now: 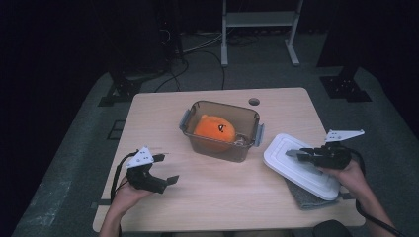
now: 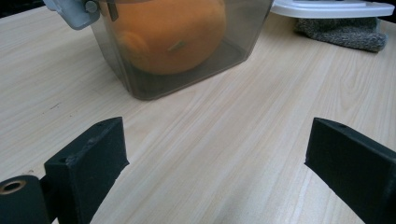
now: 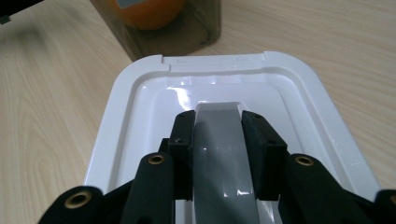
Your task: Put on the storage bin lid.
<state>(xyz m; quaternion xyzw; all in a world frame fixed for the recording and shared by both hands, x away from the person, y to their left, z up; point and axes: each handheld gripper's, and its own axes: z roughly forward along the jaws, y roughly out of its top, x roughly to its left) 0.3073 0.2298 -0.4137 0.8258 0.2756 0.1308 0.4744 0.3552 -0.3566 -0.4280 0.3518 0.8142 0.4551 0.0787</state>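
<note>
High view: the white lid (image 1: 300, 165) lies flat near the right edge of the bench (image 1: 222, 202), its near corner resting on a grey cloth (image 1: 307, 199) that sticks out beneath it. The lid is a rounded rectangle with a raised rim and a grey handle (image 1: 292, 153) along its middle. The right claw (image 1: 294, 154) sits over that handle, held by the person's right hand (image 1: 350, 174). The smoky clear tub (image 1: 221, 129) stands open at the middle of the bench, apart from the lid, with an orange plush toy (image 1: 214, 129) inside and grey latches at its two ends. The left claw (image 1: 166, 169) hangs over bare wood at the near left, jaws spread wide, well apart from the tub. Open bench lies between the two claws and in front of the tub.

Left gripper view: both black jaws stand far apart with only wood grain between them. The tub (image 2: 187, 70) is ahead, the orange toy (image 2: 173, 37) pressed to its wall; the lid (image 2: 331, 8) and cloth (image 2: 343, 32) lie at the upper right.

Right gripper view: the right claw (image 3: 218, 135) is closed narrow on the grey handle (image 3: 219, 154), a jaw pressed on each side. The glossy lid (image 3: 135, 107) spreads round it, its far edge just short of the tub (image 3: 182, 39)
</note>
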